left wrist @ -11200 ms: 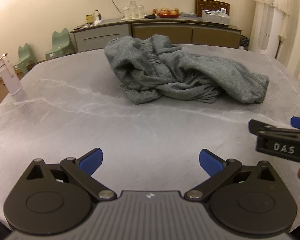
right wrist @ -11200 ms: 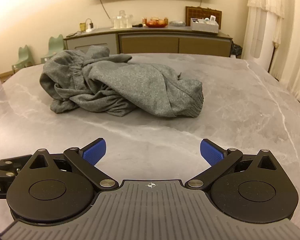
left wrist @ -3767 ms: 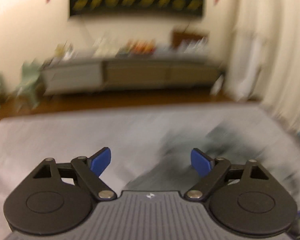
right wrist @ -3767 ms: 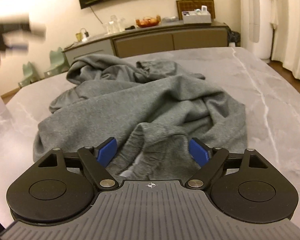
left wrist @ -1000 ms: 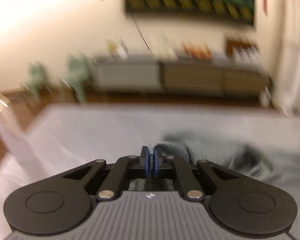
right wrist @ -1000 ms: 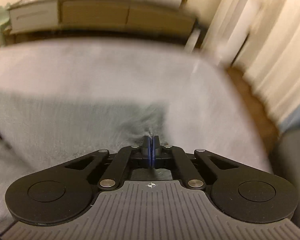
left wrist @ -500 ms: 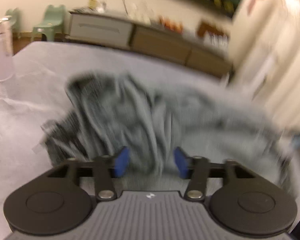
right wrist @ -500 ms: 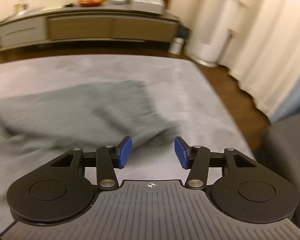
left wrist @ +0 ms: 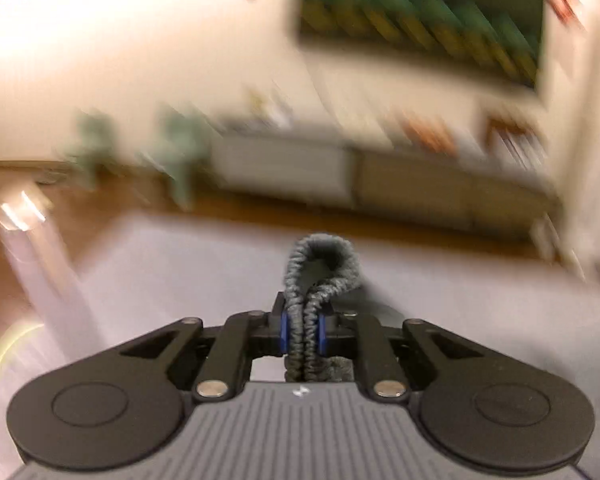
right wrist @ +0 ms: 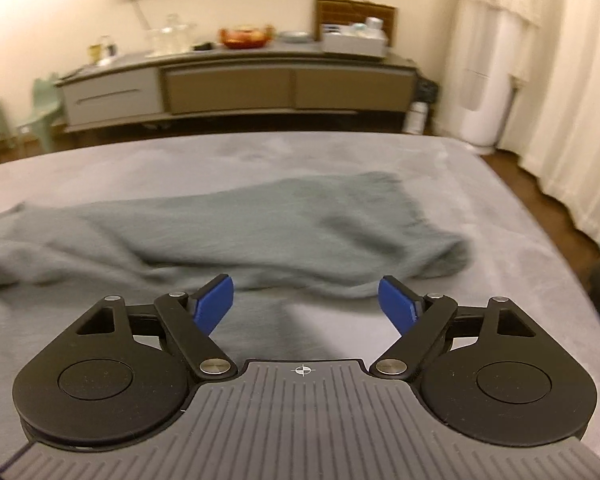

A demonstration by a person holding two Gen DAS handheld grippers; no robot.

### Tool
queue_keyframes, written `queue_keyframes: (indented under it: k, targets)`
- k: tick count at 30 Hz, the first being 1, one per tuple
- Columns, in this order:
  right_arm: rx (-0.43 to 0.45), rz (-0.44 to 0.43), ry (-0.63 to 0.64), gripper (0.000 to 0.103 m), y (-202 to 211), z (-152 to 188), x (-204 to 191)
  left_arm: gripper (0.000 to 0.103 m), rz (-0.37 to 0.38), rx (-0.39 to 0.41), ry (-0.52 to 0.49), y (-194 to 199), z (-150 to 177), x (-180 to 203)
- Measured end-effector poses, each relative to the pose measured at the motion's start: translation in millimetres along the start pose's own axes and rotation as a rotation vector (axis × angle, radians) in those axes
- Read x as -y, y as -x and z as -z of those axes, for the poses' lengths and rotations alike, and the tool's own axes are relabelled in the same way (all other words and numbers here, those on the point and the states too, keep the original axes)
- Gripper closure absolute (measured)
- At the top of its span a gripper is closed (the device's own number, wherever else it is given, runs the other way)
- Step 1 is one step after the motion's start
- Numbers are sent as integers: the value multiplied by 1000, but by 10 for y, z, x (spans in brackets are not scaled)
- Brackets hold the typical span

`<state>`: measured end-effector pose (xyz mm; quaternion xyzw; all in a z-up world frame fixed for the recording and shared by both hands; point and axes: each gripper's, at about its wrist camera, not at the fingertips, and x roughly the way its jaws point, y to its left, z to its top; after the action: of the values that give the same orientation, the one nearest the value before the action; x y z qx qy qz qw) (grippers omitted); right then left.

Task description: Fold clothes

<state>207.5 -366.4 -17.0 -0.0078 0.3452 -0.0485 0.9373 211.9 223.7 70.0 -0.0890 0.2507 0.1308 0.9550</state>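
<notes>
The left gripper [left wrist: 302, 334] is closing, pinching the grey garment's ribbed hem [left wrist: 320, 254] to lift it, while the right gripper [right wrist: 306, 306], its fingers [right wrist: 214, 302] opening and empty, hovers over the cloth [right wrist: 260, 232] near the bench's [right wrist: 520, 264] right edge.

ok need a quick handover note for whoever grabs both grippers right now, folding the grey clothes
Left gripper: jaws closing on a ribbed grey hem of the garment; the fabric is pinched between the pads and loops out in front. This view is blurred.
Right gripper: jaws opening, nothing between them, above the table at the near edge of the cloth.
Grey garment: spread loosely across the table, still wrinkled, one end lying toward the right side.
Done: one edge gripped by the left.
Left: get a second grip with the right, flatten the garment, then make the folds. No fold is visible yet.
</notes>
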Motion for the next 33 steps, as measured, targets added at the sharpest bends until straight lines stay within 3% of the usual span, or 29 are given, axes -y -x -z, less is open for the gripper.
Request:
queue_keyframes:
  k: [1,2,4,6,12,13,14,15,16,19,24,27,30,32,33]
  targets:
    - [1,27,-14,19,-66,-56,115,89,-36,13,57,-69,-161,-106]
    - [1,55,-29,19,-132,-112,230,88,-60,-24,64,-219,-231,-159]
    - [-22,92,-80,19,-300,-227,440,87,-81,-137,-26,-514,-181,-111]
    - [-52,83,-96,19,-509,-314,526,87,-105,-191,-113,-650,-2,-58]
    - [-129,117,24,23,-1175,-486,360,89,-117,-194,-127,-726,239,-48]
    - [-148,116,34,37,-1260,-515,344,89,-96,-163,-116,-672,193,-59]
    - [-167,114,45,70,-1344,-543,328,89,-74,-132,-104,-619,146,-70]
    - [-197,89,57,90,-1385,-537,319,89,-50,-98,-89,-559,104,-86]
    - [-192,82,90,102,-1395,-542,277,89,-16,-56,-61,-479,73,-120]
    - [-119,89,188,103,-1278,-610,187,89,64,49,6,-257,-50,-227]
    - [169,81,17,103,-265,-1036,636,89,153,194,132,241,-188,-530]
    - [286,73,-94,103,313,-1279,958,89,112,188,209,174,-391,-605]
    - [272,126,-134,103,344,-1555,1109,89,5,104,224,-162,-571,-536]
    - [180,169,-95,98,-21,-1629,1006,89,-52,20,229,-428,-562,-466]
    - [95,121,-80,93,-213,-1552,944,89,-31,-4,246,-492,-509,-466]
